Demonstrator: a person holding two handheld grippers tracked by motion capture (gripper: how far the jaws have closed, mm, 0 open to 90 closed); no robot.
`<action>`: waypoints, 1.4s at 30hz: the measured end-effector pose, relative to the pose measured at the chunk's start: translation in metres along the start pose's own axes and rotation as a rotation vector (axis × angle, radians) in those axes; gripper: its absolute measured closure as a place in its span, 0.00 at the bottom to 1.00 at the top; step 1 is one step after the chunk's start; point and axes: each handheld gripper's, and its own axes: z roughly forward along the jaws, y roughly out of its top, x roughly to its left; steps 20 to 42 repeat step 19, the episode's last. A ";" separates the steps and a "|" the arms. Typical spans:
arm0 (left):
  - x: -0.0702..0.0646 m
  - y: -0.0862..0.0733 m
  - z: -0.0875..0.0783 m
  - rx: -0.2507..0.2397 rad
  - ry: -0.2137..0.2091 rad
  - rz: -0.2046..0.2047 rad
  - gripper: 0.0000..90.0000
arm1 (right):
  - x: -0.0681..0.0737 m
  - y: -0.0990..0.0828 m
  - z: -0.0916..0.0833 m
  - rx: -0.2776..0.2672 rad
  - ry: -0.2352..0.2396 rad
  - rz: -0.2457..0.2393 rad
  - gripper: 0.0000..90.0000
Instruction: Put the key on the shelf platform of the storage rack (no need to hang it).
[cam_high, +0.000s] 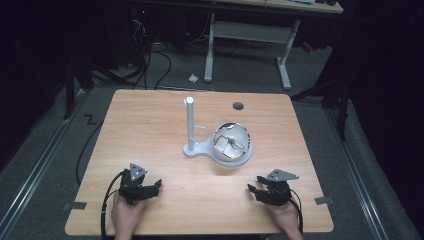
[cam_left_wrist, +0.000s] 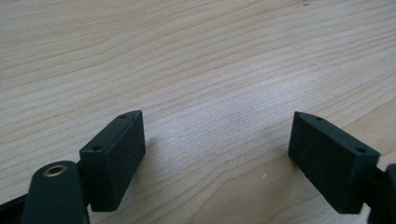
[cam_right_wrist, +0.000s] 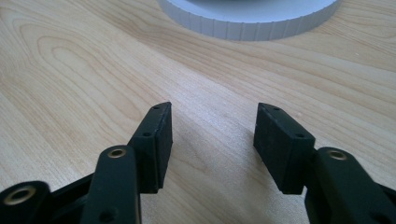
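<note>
A white stand (cam_high: 192, 147) sits mid-table, with a tall upright post (cam_high: 190, 120) on its left end. On the stand's round right end rests a pale hollow ball (cam_high: 231, 142), broken open on top, with small parts inside. My left gripper (cam_high: 152, 186) lies low over the wood near the front left, open and empty; its jaws (cam_left_wrist: 217, 140) stand wide apart over bare tabletop. My right gripper (cam_high: 255, 184) is at the front right, open and empty (cam_right_wrist: 212, 126). The stand's ribbed white rim (cam_right_wrist: 252, 23) lies a little ahead of it.
The wooden table (cam_high: 150, 125) has a round hole (cam_high: 238, 106) near its far edge and small metal brackets (cam_high: 75, 205) at the front corners. Beyond it stand a white-legged desk (cam_high: 250, 35) and floor cables (cam_high: 150, 65).
</note>
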 end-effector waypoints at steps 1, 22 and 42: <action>0.000 0.000 0.000 0.000 0.000 0.000 0.21 | 0.000 0.000 0.000 0.001 0.002 -0.005 0.49; 0.000 0.000 0.000 0.002 -0.002 0.001 0.21 | 0.007 0.000 0.002 0.014 -0.024 -0.070 0.45; 0.000 0.000 0.000 0.002 -0.002 0.001 0.21 | 0.007 0.000 0.002 0.014 -0.024 -0.070 0.45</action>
